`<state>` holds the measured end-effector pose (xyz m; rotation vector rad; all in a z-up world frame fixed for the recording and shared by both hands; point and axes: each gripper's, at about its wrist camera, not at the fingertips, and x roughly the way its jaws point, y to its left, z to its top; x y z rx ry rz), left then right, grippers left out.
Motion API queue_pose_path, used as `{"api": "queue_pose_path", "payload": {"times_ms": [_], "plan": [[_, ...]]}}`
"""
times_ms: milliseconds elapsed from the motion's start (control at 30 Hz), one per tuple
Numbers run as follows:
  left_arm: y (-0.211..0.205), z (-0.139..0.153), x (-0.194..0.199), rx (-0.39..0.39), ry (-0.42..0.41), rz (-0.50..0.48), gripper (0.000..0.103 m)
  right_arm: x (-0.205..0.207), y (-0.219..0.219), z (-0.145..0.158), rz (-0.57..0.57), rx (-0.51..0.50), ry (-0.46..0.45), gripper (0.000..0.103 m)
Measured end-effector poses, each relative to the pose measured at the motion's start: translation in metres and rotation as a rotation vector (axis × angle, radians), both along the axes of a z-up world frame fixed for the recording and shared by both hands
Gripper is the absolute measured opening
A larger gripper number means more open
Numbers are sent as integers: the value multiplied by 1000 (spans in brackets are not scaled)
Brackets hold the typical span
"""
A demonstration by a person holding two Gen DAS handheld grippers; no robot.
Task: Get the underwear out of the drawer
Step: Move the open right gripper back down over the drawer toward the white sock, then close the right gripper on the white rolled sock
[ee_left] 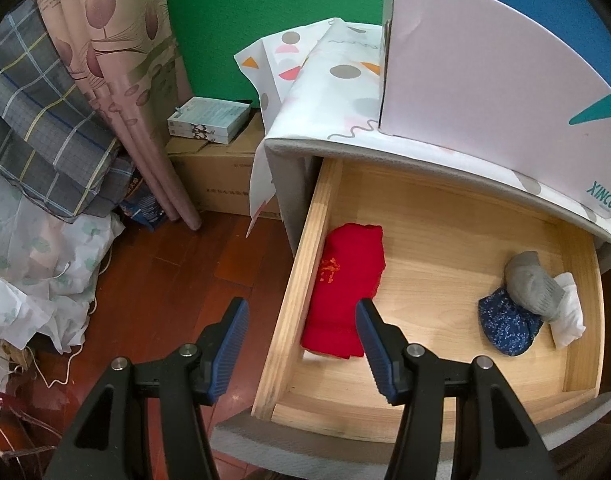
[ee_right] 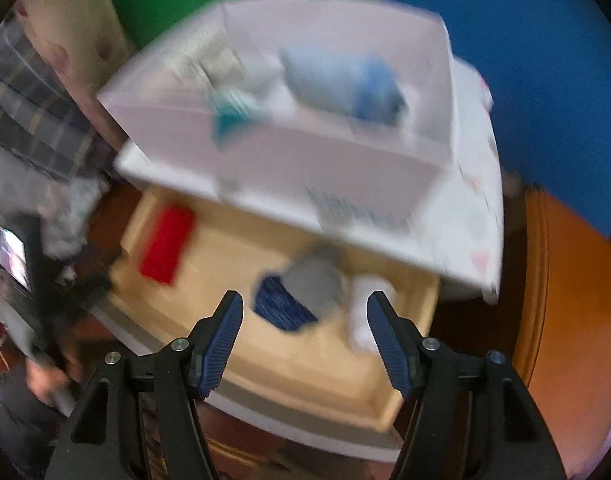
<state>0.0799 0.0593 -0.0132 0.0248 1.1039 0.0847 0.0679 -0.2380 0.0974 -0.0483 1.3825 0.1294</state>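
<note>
Inside the open wooden drawer [ee_left: 437, 248], folded red underwear [ee_left: 347, 292] lies against the left wall, with a blue bundle [ee_left: 505, 326], a grey sock [ee_left: 531, 284] and a white cloth [ee_left: 569, 312] far right. Left gripper [ee_left: 301, 344] and right gripper [ee_right: 305, 340] hover above, fingers wide, holding nothing.

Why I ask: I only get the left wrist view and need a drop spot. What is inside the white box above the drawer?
Observer: The white box is open on top and holds a pale blue bundle; blur hides the details.
Operator: And where is the right gripper?
Observer: The right gripper hovers over the drawer, near the grey bundle, its fingers apart and empty.
</note>
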Motion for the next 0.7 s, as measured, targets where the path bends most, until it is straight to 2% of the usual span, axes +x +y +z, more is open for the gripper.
{"api": "queue_pose_path", "payload": {"times_ms": [267,433,700], "plan": [[9,0,2,-44,3,20,57,-10,-36,-93,-51,-61,156,61],[12,-1,2,-63,9,33,57,-3,-40,-128,-37,-78,187,61],[13,-2,3,-70,17,42,57,7,-31,-160,19,-123,199,61]]}}
